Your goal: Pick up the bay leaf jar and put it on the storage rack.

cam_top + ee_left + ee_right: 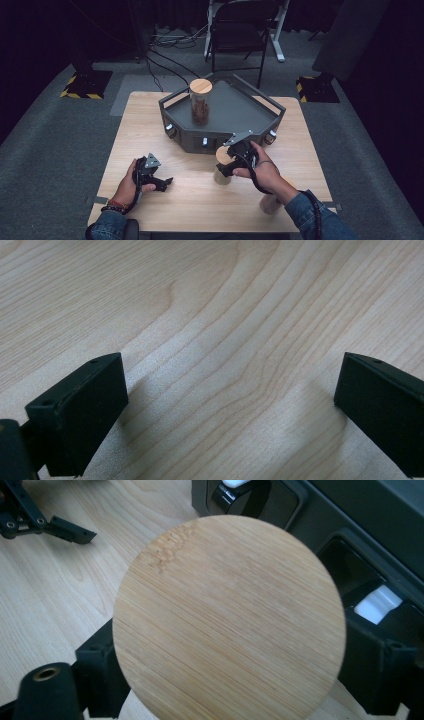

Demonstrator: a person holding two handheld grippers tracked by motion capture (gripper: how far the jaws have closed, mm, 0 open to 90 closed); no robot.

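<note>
Jar with round wooden lid [229,617] standing upright on the table [150,120], at about 6 o'clock from the dark tray [235,107] and just in front of its near wall. Right gripper [231,167] set over the jar from above, jaws drawn in on either side of the lid and gripping it. Left gripper [161,183] at 9 o'clock from the jar, well apart, jaws spread wide over bare wood, holding nothing. Second lidded jar [200,101] upright on the tray at 12 o'clock; third jar [270,203] lying near the table's edge at 4 o'clock.
</note>
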